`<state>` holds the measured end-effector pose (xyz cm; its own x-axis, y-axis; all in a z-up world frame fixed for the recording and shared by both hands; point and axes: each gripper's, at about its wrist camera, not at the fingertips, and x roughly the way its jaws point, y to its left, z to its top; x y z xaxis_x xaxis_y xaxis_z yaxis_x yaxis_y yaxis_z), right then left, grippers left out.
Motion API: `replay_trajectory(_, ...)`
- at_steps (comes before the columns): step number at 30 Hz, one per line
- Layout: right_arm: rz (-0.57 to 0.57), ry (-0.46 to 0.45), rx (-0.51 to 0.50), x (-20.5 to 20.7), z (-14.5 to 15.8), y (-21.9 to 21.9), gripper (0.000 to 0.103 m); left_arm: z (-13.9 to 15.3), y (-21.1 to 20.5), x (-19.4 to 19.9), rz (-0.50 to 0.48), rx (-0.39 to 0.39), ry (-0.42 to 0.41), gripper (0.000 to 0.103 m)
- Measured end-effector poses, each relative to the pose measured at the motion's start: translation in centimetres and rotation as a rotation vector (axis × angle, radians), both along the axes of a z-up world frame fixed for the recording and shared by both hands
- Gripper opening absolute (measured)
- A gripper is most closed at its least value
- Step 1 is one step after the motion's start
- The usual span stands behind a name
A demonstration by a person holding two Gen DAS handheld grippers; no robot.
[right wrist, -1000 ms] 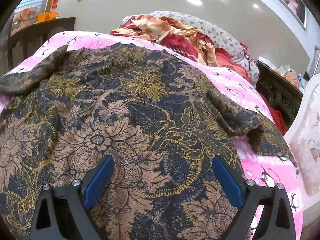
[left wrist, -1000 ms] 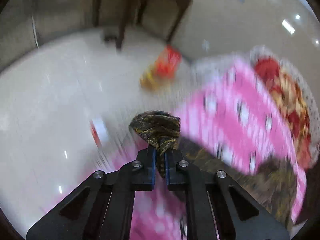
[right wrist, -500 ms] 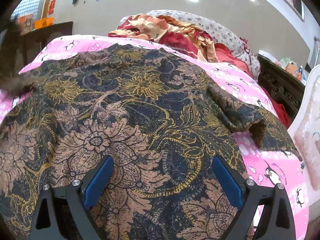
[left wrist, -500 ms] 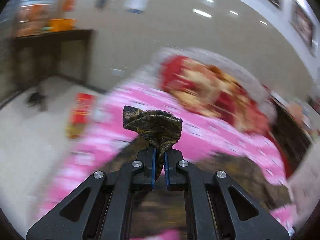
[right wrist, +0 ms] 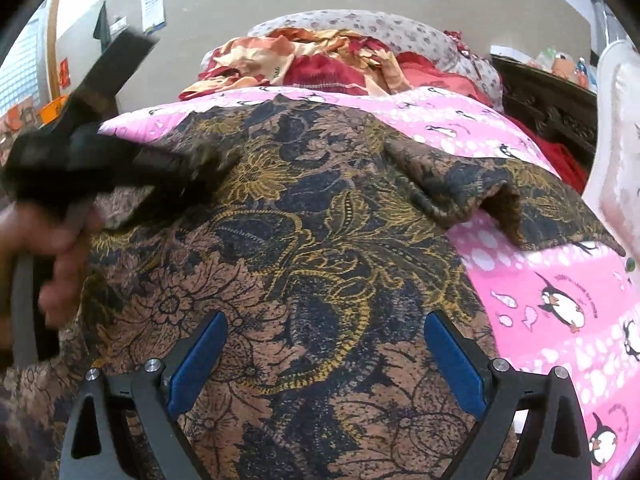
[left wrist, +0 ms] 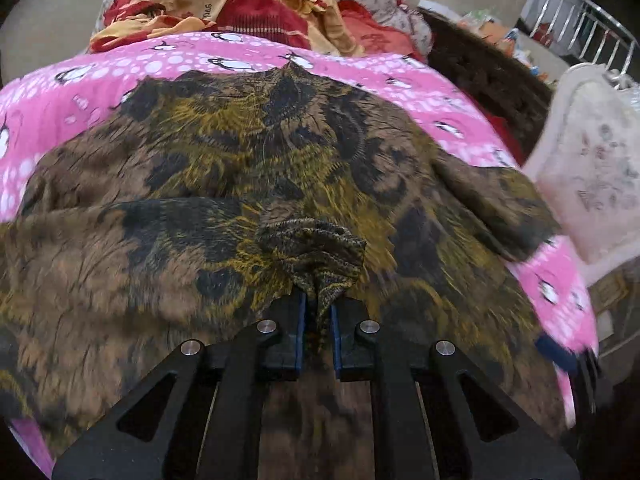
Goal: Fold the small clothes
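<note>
A brown, navy and gold floral garment (right wrist: 304, 240) lies spread on a pink penguin-print bedsheet (right wrist: 540, 292); it also shows in the left wrist view (left wrist: 248, 160). My left gripper (left wrist: 318, 308) is shut on a bunched sleeve of the garment (left wrist: 316, 244) and holds it over the garment's middle. It appears blurred at the left of the right wrist view (right wrist: 176, 172), with the hand holding it. My right gripper (right wrist: 326, 352) is open and empty, low over the garment's near part. The other sleeve (right wrist: 480, 184) lies out to the right.
A heap of red and orange clothes (right wrist: 320, 60) and a grey spotted pillow (right wrist: 360, 24) sit at the bed's far end. A dark carved wooden piece (right wrist: 548, 108) and a pale cushioned piece (left wrist: 592, 168) stand to the right.
My left gripper has swung the sleeve from beyond the bed's left side inward over the garment. The right gripper has stayed open, nearly still.
</note>
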<state>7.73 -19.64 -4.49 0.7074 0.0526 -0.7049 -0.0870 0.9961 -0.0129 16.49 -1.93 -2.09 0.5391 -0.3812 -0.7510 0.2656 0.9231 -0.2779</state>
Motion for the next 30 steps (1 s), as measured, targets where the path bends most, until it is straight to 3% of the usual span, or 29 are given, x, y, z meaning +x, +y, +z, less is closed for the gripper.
replay_trajectory(1, -0.004, -0.008, 0.005, -0.1, 0.5, -0.1, 0.098, 0.5, 0.8, -1.0, -0.004, -0.017, -0.01, 0.009)
replay_trajectory(3, 0.02, -0.032, 0.04, 0.2, 1.9, -0.1, 0.098, 0.8, 2.6, -3.5, 0.003, -0.008, -0.047, 0.031)
replay_trajectory(5, 0.051, -0.064, 0.042, 1.3, 3.8, 0.5, 0.098, 0.3, 4.8, -5.7, 0.03, 0.013, -0.055, 0.036)
replay_trajectory(8, 0.163, -0.014, 0.115, 5.0, 5.2, 2.5, 0.098, -1.9, 6.0, -7.2, 0.039, -0.02, -0.01, 0.036)
replay_trajectory(11, 0.153, 0.031, 0.202, 7.4, 5.1, 3.5, 0.096, -3.3, 6.2, -8.7, 0.03, -0.067, 0.016, 0.036)
replay_trajectory(15, 0.183, 0.094, 0.357, 7.1, 4.0, 4.4, 0.094, -3.4, 6.9, -10.2, 0.048, -0.109, 0.008, 0.037)
replay_trajectory(20, 0.247, 0.14, 0.354, 5.4, 2.1, 6.6, 0.094, -4.0, 7.8, -11.2, 0.082, -0.138, -0.002, 0.037)
replay_trajectory(21, 0.252, 0.156, 0.35, 5.4, 1.5, 7.0, 0.091, -4.1, 7.7, -11.3, 0.085, -0.131, -0.006, 0.037)
replay_trajectory(24, 0.27, 0.233, 0.397, 6.5, -0.5, 7.9, 0.067, -4.2, 7.1, -11.5, 0.088, -0.101, -0.019, 0.037)
replay_trajectory(27, 0.239, 0.25, 0.468, 7.6, -2.0, 7.9, 0.06, -4.3, 7.0, -11.5, 0.09, -0.094, -0.02, 0.037)
replay_trajectory(28, 0.235, 0.245, 0.484, 7.8, -2.0, 7.8, 0.039, -4.4, 7.0, -11.5, 0.091, -0.099, -0.018, 0.037)
replay_trajectory(30, 0.226, 0.246, 0.506, 8.7, -1.8, 7.5, 0.015, -4.6, 7.3, -11.4, 0.092, -0.115, -0.012, 0.037)
